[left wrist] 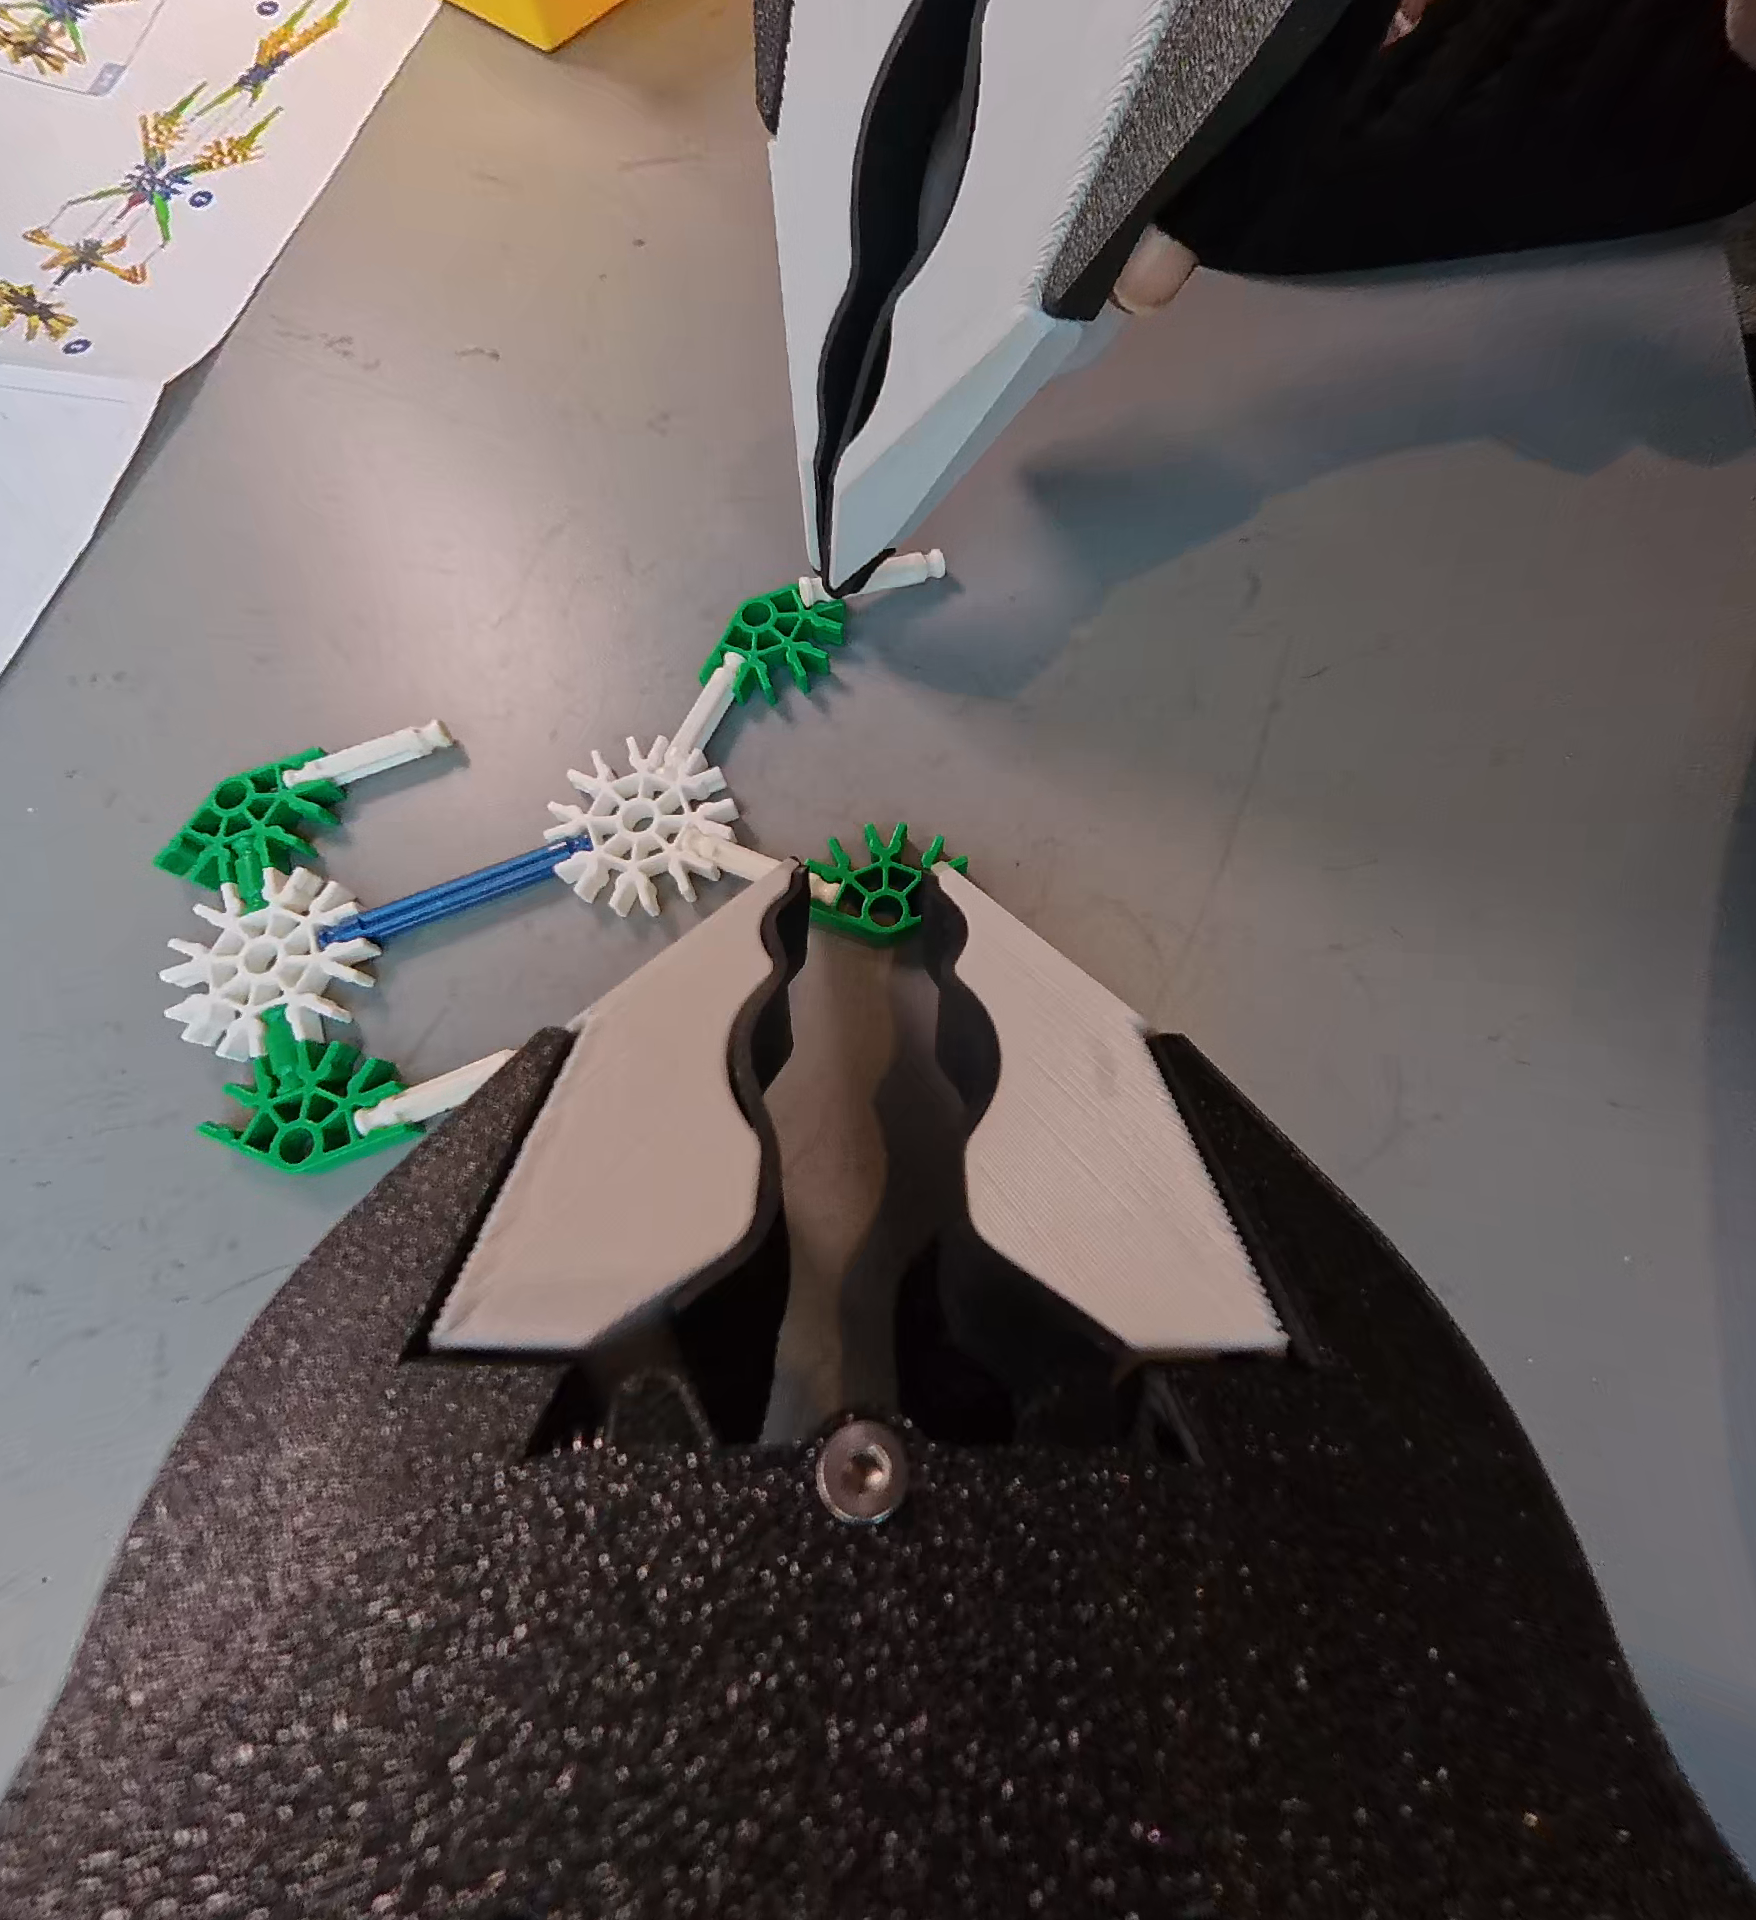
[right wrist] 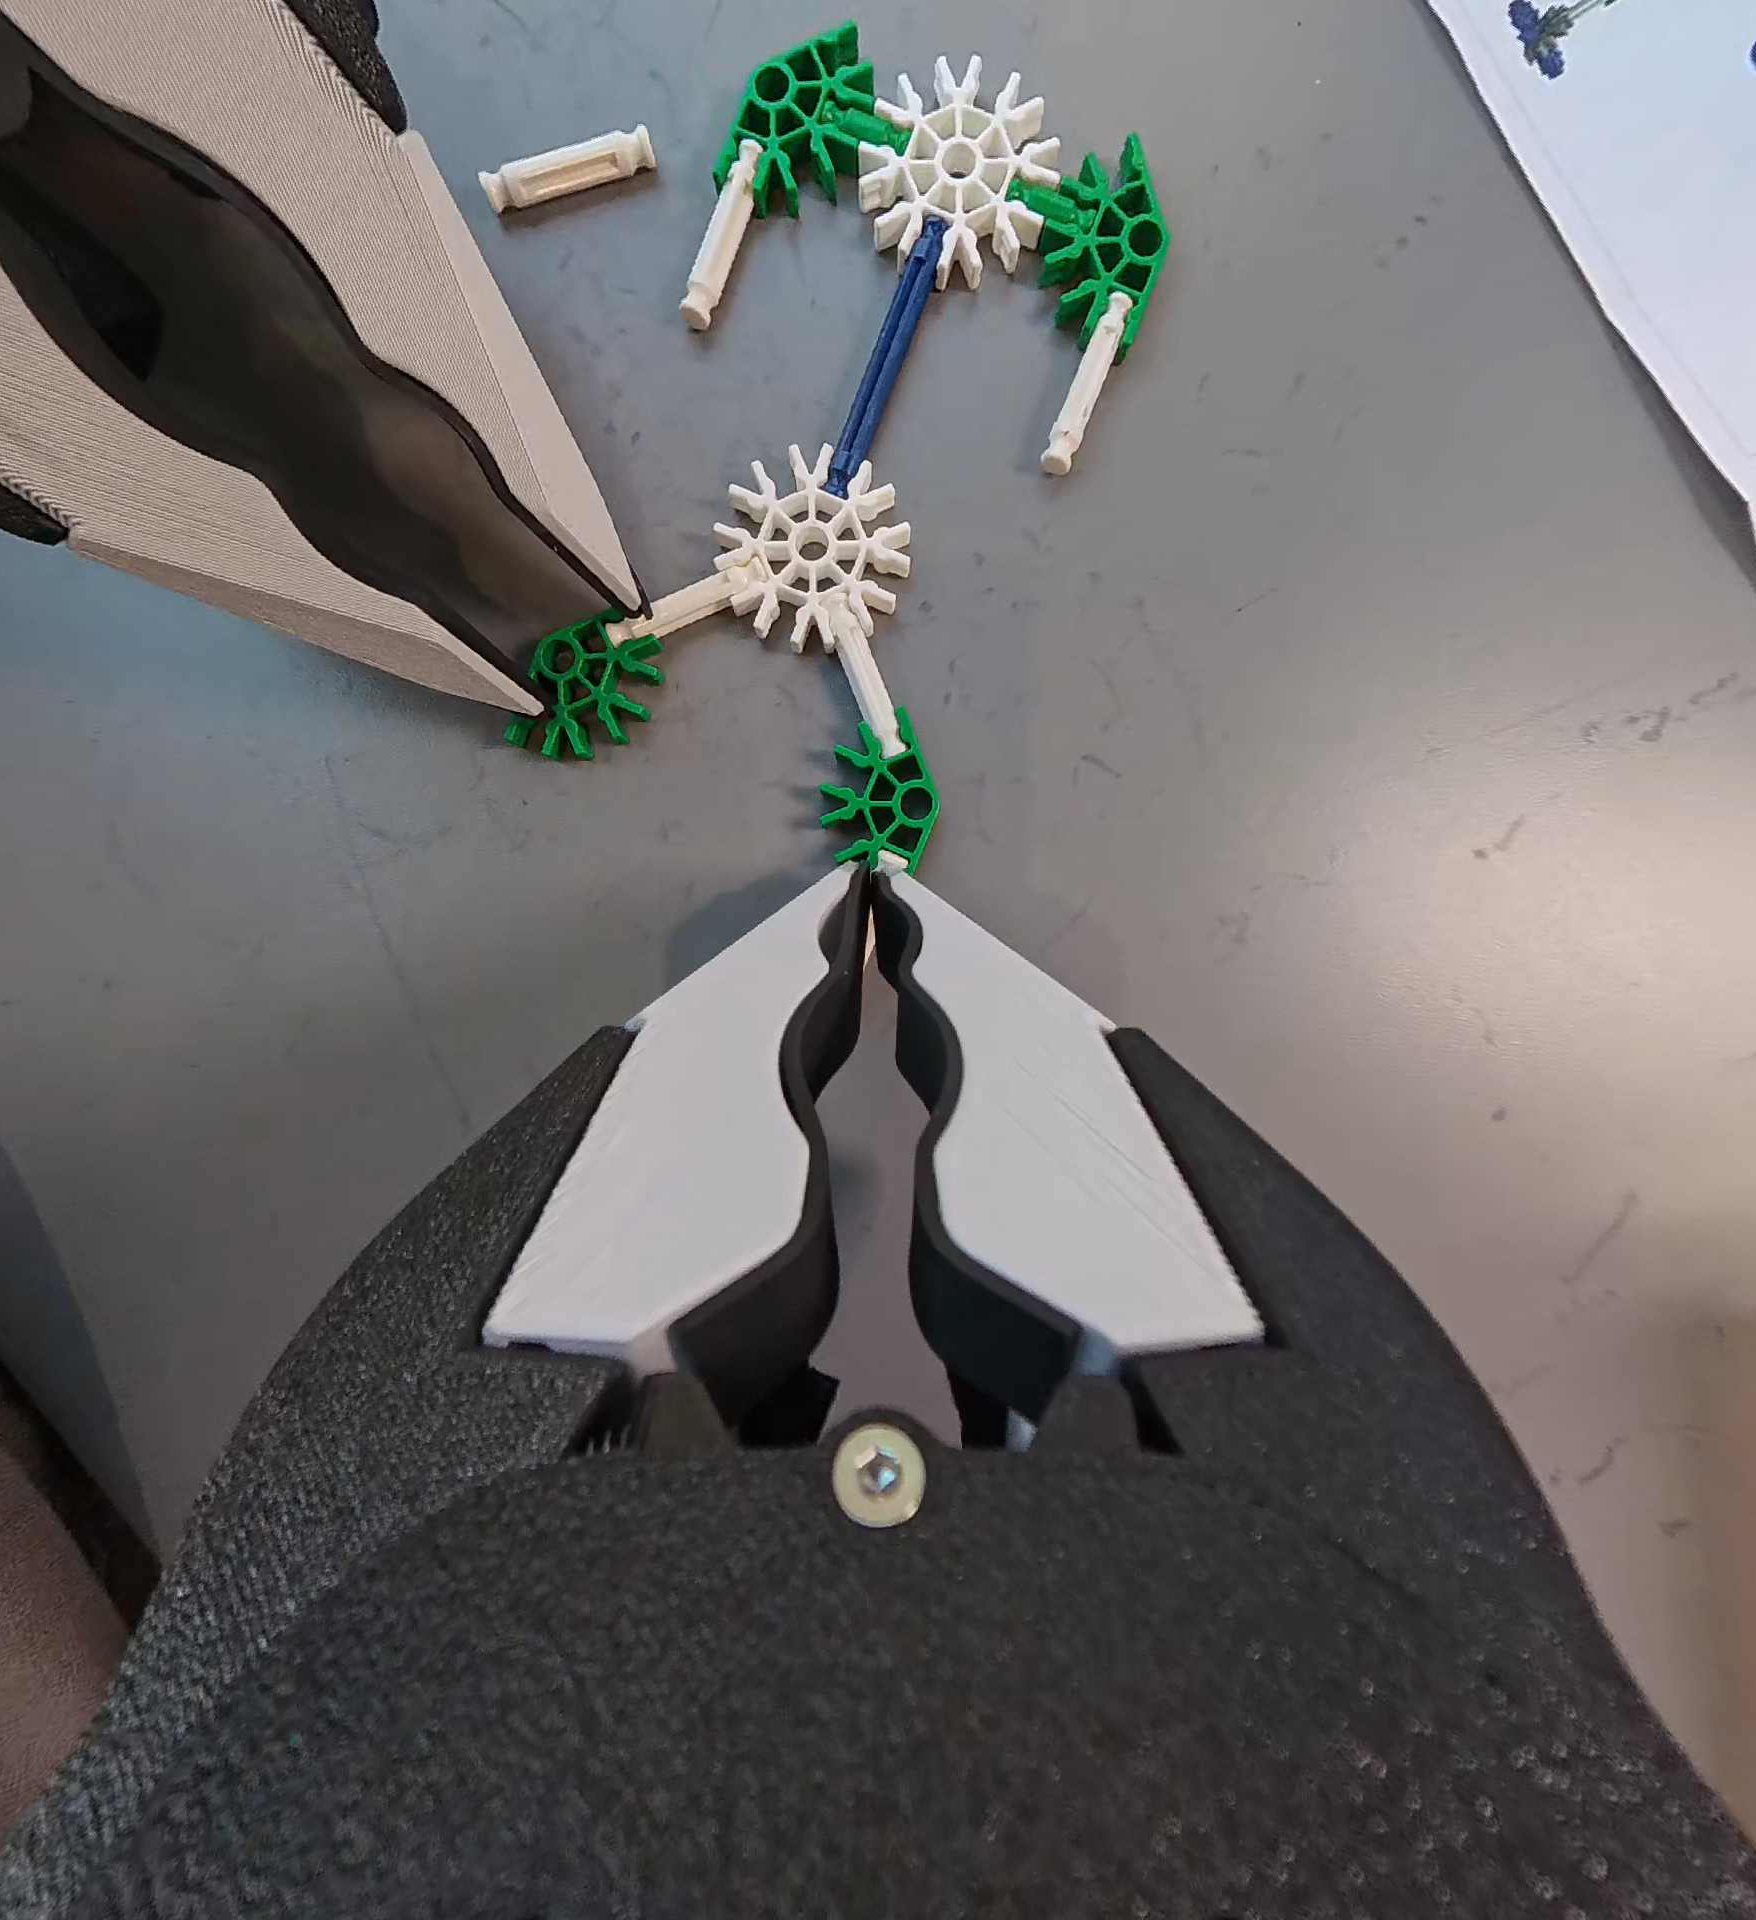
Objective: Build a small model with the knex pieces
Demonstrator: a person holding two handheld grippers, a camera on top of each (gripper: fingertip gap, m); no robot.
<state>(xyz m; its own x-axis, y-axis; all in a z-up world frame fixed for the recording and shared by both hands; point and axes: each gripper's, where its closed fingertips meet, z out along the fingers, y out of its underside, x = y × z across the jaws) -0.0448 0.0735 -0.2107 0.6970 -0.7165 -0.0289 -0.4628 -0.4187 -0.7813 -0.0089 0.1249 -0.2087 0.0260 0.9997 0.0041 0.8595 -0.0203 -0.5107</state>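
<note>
Nearest the right wrist camera, the right claw [right wrist: 869,878] is clenched on a white rod [left wrist: 910,568] plugged into a green connector [right wrist: 884,795]. The left claw [left wrist: 869,883] stands released, its fingers either side of a second green connector [left wrist: 879,894], touching or nearly so. Both connectors join by white rods to a white hub [right wrist: 812,545], and a blue rod [right wrist: 889,353] links that to a farther hub [right wrist: 960,161] with two more green connectors. This flat toy frame lies on the grey tabletop [right wrist: 1373,831]. A loose white rod [right wrist: 567,166] lies beside it, and instruction sheets [left wrist: 126,156] sit at the tabletop's edge. Light, stiff, slick plastic, I judge; snap joints could pop apart, so grip near a connector.
</note>
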